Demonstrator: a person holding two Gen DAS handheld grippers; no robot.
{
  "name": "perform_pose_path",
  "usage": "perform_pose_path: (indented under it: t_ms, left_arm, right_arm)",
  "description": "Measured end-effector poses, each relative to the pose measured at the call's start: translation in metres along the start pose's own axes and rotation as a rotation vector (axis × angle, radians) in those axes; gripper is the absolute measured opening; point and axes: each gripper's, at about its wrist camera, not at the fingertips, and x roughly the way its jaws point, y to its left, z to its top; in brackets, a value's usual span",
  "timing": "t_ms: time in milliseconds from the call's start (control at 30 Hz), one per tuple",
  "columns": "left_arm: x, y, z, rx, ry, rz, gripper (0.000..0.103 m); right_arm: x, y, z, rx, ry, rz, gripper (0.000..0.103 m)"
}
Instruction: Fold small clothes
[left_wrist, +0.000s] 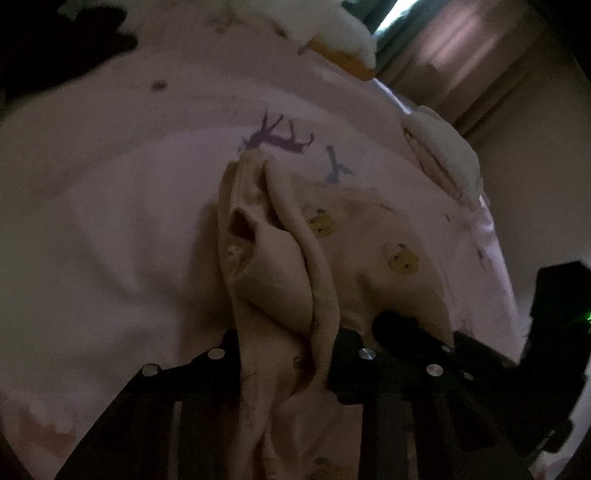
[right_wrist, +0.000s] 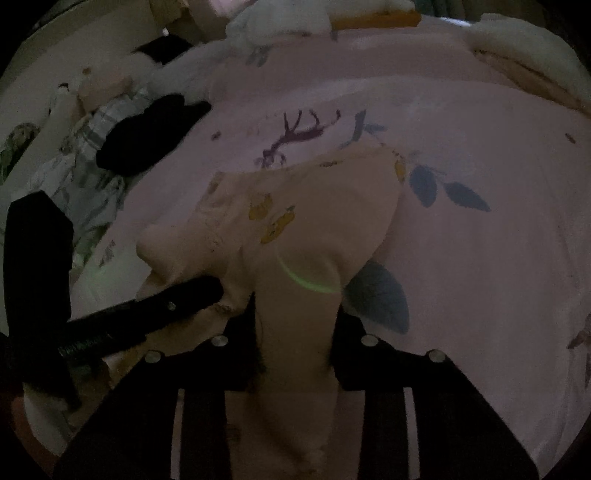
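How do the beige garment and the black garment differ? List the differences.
The beige garment is pale with yellow prints; the black garment is plain and dark. The beige garment is pinched by the left gripper and right gripper; the black garment lies untouched further off. Both rest on the pink bedsheet.

A dim home bedroom: pink printed bedsheet, plush toy, curtains.

Dim, grainy views, soft blur, fisheye bending and black corners, green lens flare (right view)
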Motion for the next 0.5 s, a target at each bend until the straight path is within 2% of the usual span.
perform_pose_path:
  t_ms: [100, 233, 400, 500]
  left_arm:
    - [-0.019, -0.017, 0.002, 0.054, -0.047, 0.019, 0.030]
    - [-0.063, -0.046, 0.003, 0.124, -0.116, 0.016, 0.030]
    - [-0.105, -0.090, 0.010, 0.160, -0.178, -0.041, 0.030]
    - [-0.124, -0.115, 0.002, 0.195, -0.216, -0.052, 0.030]
  right_arm:
    - [-0.016, 0.011, 0.004, -0.019, -0.033, -0.002, 0.031]
    - [-0.060, 0.014, 0.015, -0.015, -0.097, 0.039, 0.031]
    - [-0.120, 0.014, 0.028, -0.026, -0.175, 0.076, 0.031]
    - [-0.156, 0.015, 0.031, -0.049, -0.221, 0.071, 0.031]
